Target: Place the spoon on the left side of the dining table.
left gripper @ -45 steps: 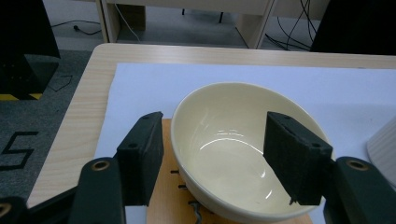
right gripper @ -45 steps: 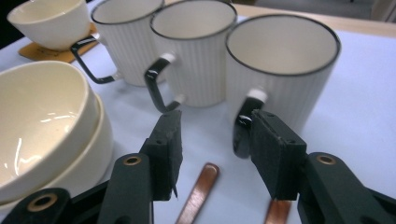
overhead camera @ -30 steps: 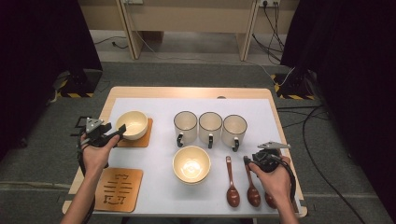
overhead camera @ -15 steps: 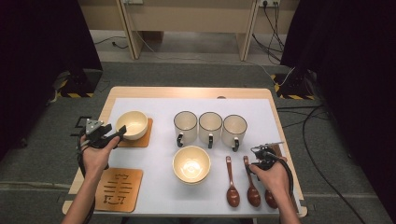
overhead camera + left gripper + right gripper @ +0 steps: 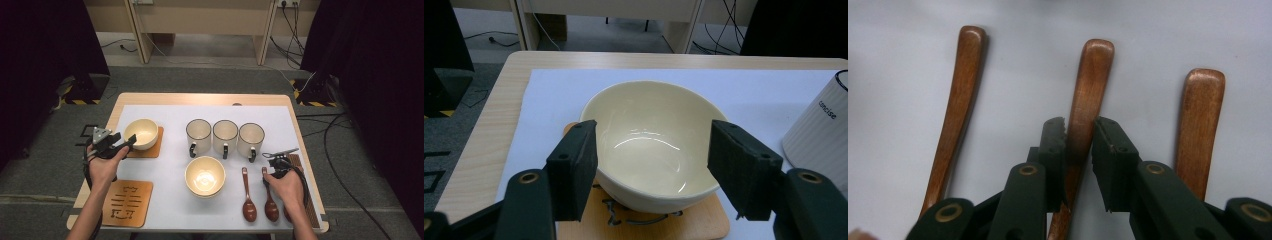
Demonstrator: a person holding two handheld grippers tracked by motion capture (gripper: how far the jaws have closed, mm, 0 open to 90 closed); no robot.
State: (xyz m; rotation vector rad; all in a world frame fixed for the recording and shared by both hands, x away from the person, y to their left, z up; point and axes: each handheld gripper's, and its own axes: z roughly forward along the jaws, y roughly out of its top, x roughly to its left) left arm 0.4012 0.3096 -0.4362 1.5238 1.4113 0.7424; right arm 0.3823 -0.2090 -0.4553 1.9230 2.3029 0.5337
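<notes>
Right tongs (image 5: 1079, 145): mine, down over the middle spoon (image 5: 1087, 105) of 3; jaws have just been closing, handle between them, pads at both its sides, pinching it.
Middle spoon spot: flat on the white surface (image 5: 165, 200), near right edge, below the 3 mugs (image 5: 225, 137).
Other spoons: left spoon (image 5: 955, 110) and right spoon (image 5: 1200, 120) lie just beside, apart from the pads.
Left tongs (image 5: 651, 165): spread wide, 1 pad at each side of the cream bowl (image 5: 654, 145); pads not pressing it.
Cream bowl spot: upright on a wooden coaster (image 5: 704, 225), left side of surface.
Second bowl (image 5: 205, 176): centre front.
Spare coaster (image 5: 126, 202): front left.
</notes>
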